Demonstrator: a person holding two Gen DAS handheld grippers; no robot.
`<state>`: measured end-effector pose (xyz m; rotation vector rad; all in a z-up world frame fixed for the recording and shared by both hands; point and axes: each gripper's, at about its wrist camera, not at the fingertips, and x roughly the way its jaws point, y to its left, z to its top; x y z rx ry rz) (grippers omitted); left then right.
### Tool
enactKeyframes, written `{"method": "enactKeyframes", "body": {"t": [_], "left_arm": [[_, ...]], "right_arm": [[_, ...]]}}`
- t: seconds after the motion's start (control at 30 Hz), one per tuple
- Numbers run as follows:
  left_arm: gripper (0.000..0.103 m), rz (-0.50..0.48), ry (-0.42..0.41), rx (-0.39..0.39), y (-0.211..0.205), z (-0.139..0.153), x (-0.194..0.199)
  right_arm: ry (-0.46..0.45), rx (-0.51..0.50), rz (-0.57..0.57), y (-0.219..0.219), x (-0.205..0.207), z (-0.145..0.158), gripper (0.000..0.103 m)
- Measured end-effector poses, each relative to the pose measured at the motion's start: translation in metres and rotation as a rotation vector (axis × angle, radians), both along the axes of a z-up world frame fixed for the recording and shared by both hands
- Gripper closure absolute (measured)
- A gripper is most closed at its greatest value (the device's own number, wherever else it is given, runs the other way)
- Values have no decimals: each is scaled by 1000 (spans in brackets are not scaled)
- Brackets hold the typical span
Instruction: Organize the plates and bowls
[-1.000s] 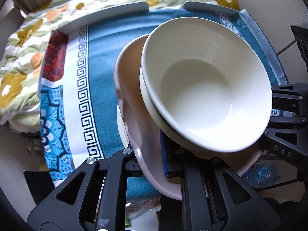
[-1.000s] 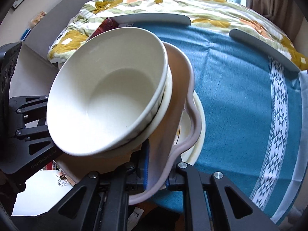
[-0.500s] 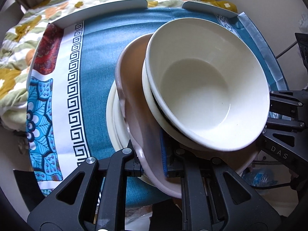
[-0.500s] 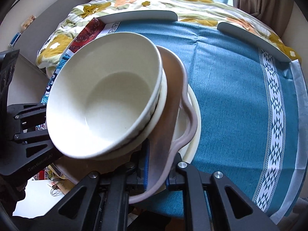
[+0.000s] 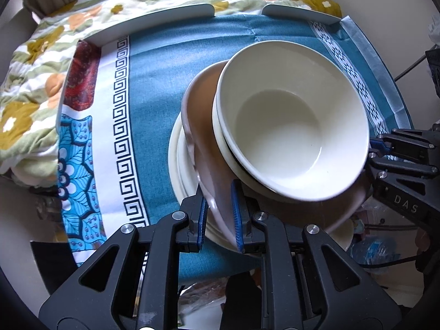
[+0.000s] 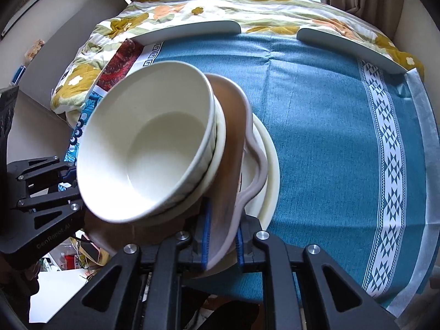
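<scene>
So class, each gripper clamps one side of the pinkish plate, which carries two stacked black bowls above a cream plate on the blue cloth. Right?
Not quite: the two stacked bowls are cream-white, not black, as the left wrist view shows. The rest stands.

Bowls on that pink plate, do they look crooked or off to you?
Yes. The two nested white bowls sit off-centre and tilted on the wavy pink plate, held at its rim by both grippers above a cream plate. Nothing looks spilled or broken.

Two bowls (image 5: 291, 134), perhaps two plates (image 5: 203, 126).
</scene>
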<state>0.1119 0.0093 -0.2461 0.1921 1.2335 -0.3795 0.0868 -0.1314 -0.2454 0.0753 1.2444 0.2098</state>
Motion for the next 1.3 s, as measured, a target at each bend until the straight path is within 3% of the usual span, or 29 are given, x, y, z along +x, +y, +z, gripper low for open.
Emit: {"method": "enactKeyframes", "body": {"t": [0.27,0.4,0.53,0.6,0.63,0.67,0.7,0.73,0.8,0.87,1.0,1.3], "left_arm": [[89,1,-64,-6,13,42,-25],[89,46,-147,-81,22,92,-51],[86,107,-307,-172,25,157,-81],[68,127,-387,-220,25,186,-93],[40,135,-436,-237,25,199,-99],[16,147,-490,-244,24,211,-105],[10,162,-549,-251,24,221,-112],[7,171,-601,-265,24,232,-118],[5,177,-649,-291,22,246,-126],[0,194,-691,-289,19,255,-132],[0,215,-763,-245,12,258,-143],[0,232,-741,-186,-2,242,-144]], "right_arm": [[-73,37,-64,-17,-24,39,89],[-161,47,-70,-22,-47,82,89],[-298,15,-81,-30,-70,144,89],[-378,3,-90,-35,-80,174,89],[-423,0,-95,-38,-87,189,88],[-459,-3,-103,-39,-93,201,85],[-494,-4,-108,-41,-99,211,65],[-531,-5,-111,-43,-105,221,29],[-619,-14,-118,-46,-117,236,1],[-680,-41,-146,-51,-126,246,1],[-726,-61,-230,-63,-134,250,1],[-696,-89,-240,-67,-132,228,1]]}}
